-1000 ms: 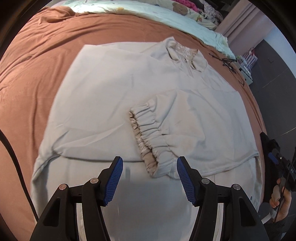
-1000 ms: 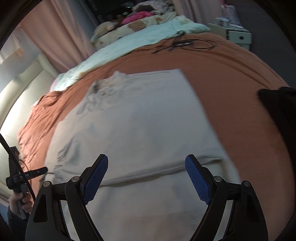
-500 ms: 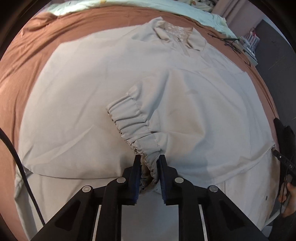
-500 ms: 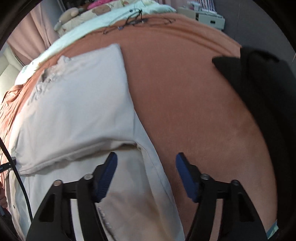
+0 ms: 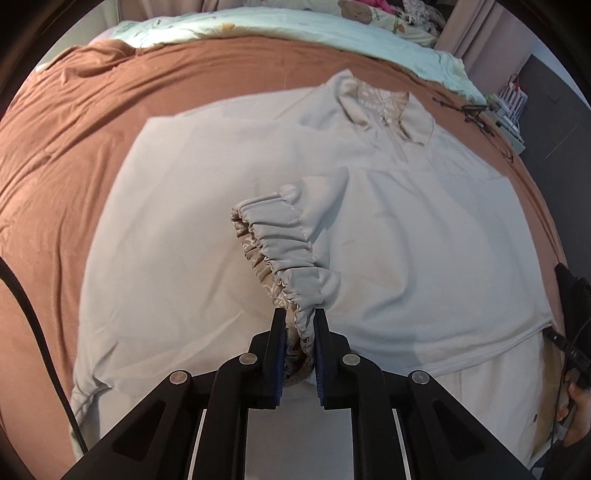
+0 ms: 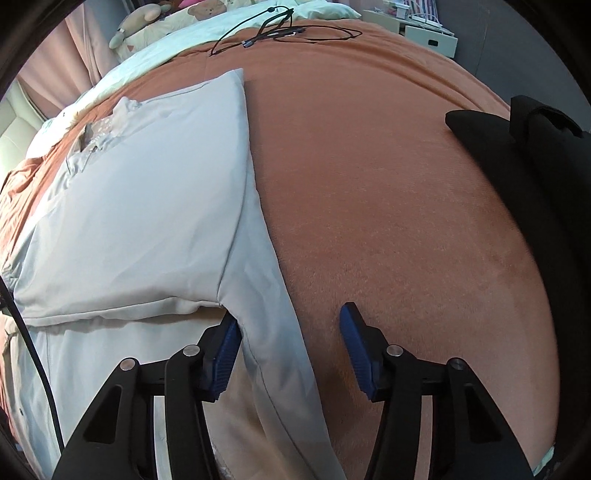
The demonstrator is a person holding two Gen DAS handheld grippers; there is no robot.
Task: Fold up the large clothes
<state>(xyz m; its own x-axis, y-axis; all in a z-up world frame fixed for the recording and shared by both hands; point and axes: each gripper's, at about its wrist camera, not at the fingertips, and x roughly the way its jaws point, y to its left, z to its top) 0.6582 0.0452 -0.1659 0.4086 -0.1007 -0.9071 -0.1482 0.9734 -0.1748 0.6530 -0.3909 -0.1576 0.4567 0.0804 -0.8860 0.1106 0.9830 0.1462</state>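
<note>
Cuff of a pale grey jacket sits pinched in your left gripper, whose jaws have just been closing and now press on the gathered elastic, the sleeve drawn across the jacket's front. Your right gripper has its jaws about half apart, having just been closing, and they straddle the jacket's side edge without pressing on it: the left pad touches the cloth near the fold, the right pad hangs over the bare brown bedspread. The jacket lies flat on the bedspread, its collar at the far end. Farther off lie a black cable and a pale green quilt, and a black garment lies at the right edge.
</note>
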